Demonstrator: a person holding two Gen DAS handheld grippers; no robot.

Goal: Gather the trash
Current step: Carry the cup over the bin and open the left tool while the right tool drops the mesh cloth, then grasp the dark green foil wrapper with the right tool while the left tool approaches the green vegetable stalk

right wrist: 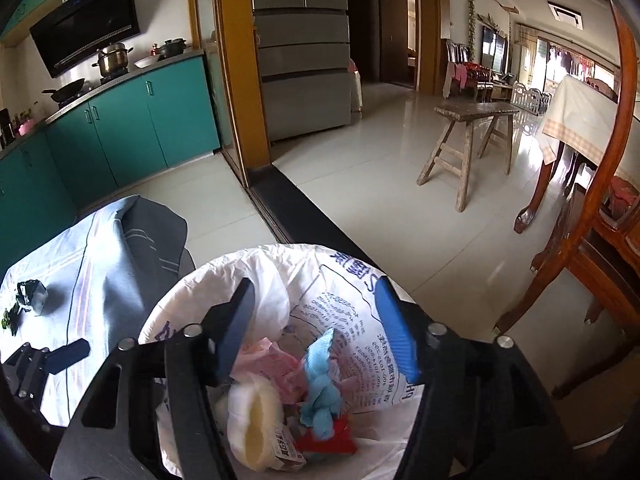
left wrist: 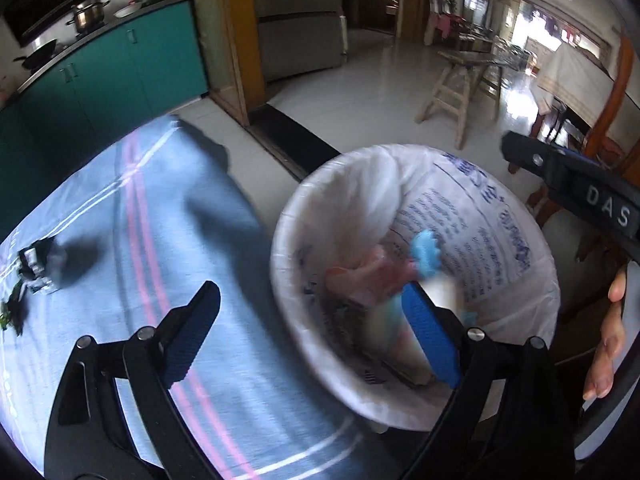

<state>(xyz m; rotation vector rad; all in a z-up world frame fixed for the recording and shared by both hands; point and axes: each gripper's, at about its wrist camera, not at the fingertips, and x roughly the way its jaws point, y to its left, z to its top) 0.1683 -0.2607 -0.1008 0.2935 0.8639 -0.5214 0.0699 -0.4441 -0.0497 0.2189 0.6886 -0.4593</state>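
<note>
White liner bin [right wrist: 280, 276] holds blue tissue [right wrist: 320, 384] and wrappers; both claws, right gripper [right wrist: 316, 328] above it and left gripper [left wrist: 316, 336], gape empty. Crumpled foil scrap [left wrist: 38, 264] waits far left on the tablecloth [left wrist: 160, 240]; a snagged cloth could drag it off.

The left tongs [left wrist: 316, 336] stand wide open and hold nothing: one finger [left wrist: 190, 336] hangs over the striped cloth on the surface [left wrist: 168, 216], the other, blue-padded, over the mouth of the trash bin [left wrist: 304, 208]. The bin, lined with a white printed bag, sits just beside the surface's edge. Inside it lie a light blue scrap [left wrist: 426, 254] and a pink wrapper [left wrist: 362, 276], both blurred. Well apart from the bin, on the cloth's far left, lies a crumpled black-and-silver wrapper [left wrist: 36, 262]. The right tongs [left wrist: 568, 176] reach in beyond the bin's right rim.
</note>
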